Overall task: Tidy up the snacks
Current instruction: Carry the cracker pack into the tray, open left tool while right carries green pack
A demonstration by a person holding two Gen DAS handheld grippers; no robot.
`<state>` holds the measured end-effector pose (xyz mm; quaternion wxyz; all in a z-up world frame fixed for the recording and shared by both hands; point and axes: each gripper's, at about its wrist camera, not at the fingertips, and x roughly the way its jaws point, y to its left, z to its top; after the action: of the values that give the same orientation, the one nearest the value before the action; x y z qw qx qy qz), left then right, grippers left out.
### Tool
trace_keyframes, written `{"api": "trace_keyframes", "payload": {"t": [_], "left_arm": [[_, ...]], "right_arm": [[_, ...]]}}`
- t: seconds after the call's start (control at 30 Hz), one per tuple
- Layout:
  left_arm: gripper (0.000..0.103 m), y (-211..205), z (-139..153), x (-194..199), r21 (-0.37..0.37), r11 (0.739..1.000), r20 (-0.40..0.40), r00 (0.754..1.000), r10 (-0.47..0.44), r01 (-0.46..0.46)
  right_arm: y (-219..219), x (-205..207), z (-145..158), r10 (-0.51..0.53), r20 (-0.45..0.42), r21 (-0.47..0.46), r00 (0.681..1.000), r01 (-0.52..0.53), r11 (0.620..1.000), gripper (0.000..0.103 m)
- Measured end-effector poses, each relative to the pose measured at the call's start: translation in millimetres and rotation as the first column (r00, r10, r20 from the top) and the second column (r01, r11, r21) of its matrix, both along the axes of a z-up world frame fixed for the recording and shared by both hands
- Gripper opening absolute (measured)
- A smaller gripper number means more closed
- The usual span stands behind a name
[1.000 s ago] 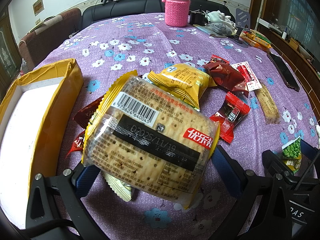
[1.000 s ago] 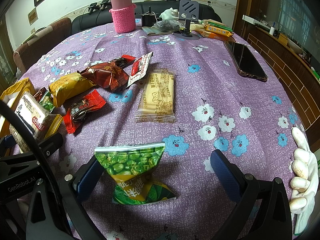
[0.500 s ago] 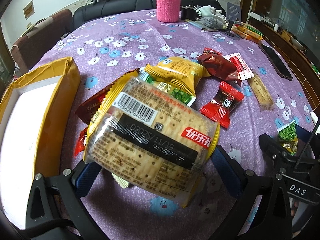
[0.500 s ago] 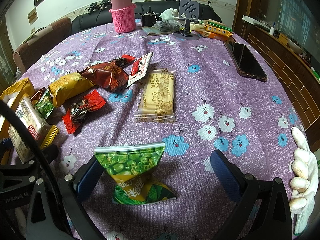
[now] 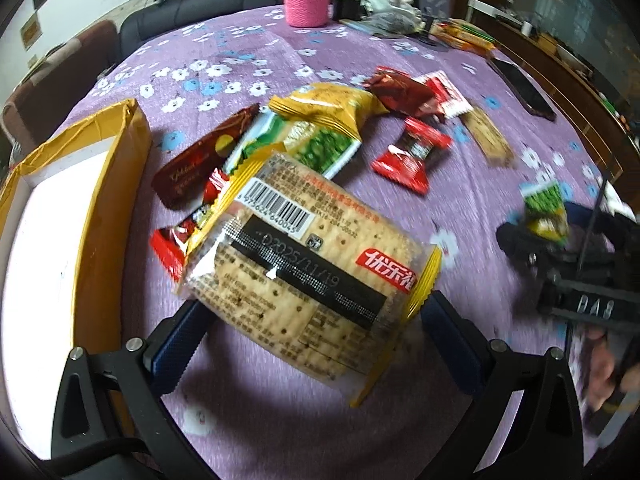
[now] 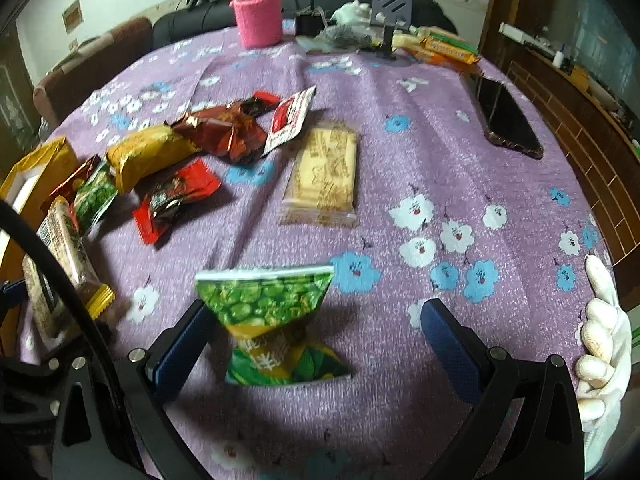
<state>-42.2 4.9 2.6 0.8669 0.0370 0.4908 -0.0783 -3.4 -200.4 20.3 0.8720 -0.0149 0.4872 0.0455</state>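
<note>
My left gripper (image 5: 316, 320) is shut on a big cracker pack (image 5: 308, 268) with a barcode and holds it above the purple cloth, just right of the open yellow box (image 5: 80, 216). The pack also shows in the right wrist view (image 6: 60, 264). My right gripper (image 6: 316, 336) stands wide open around a green pea snack bag (image 6: 272, 316) that leans against its left finger (image 6: 184, 344). Loose snacks lie beyond: a yellow pack (image 5: 324, 112), a green pea bag (image 5: 312, 148), a brown chocolate bar (image 5: 200, 160), red candies (image 5: 412, 156) and a clear biscuit pack (image 6: 324, 176).
A pink-sleeved bottle (image 6: 258, 12), a phone stand (image 6: 390, 20) and orange packets (image 6: 444, 50) stand at the far side. A black phone (image 6: 508, 120) lies at the right. A white-gloved hand (image 6: 600, 344) is at the right edge. Sofa and chairs ring the table.
My left gripper has carried the cracker pack up and back, uncovering the chocolate bar and the green bag beneath. The right gripper with the pea bag has shifted slightly.
</note>
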Motion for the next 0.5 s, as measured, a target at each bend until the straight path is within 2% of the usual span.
{"api": "trace_keyframes", "payload": {"t": [0.17,0.3,0.4,0.5], "left_arm": [[0.103,5,2,-12,-0.037,0.999,0.021,0.999,-0.035,0.036],[0.103,13,5,-16,-0.108,0.993,0.030,0.999,-0.043,0.046],[0.103,16,7,-16,-0.135,0.989,0.016,0.998,-0.055,0.056],[0.103,14,6,-16,-0.113,0.991,0.005,0.997,-0.074,0.074]], "right_arm": [[-2,-18,-2,0.021,0.032,0.009,0.999,-0.022,1.000,0.103],[-4,-25,1,0.074,-0.002,0.009,0.997,-0.074,0.997,0.103],[-15,-29,5,0.073,0.017,0.089,0.997,-0.074,0.993,0.102],[-34,-37,10,0.030,0.032,0.208,0.999,-0.036,0.977,0.097]]}}
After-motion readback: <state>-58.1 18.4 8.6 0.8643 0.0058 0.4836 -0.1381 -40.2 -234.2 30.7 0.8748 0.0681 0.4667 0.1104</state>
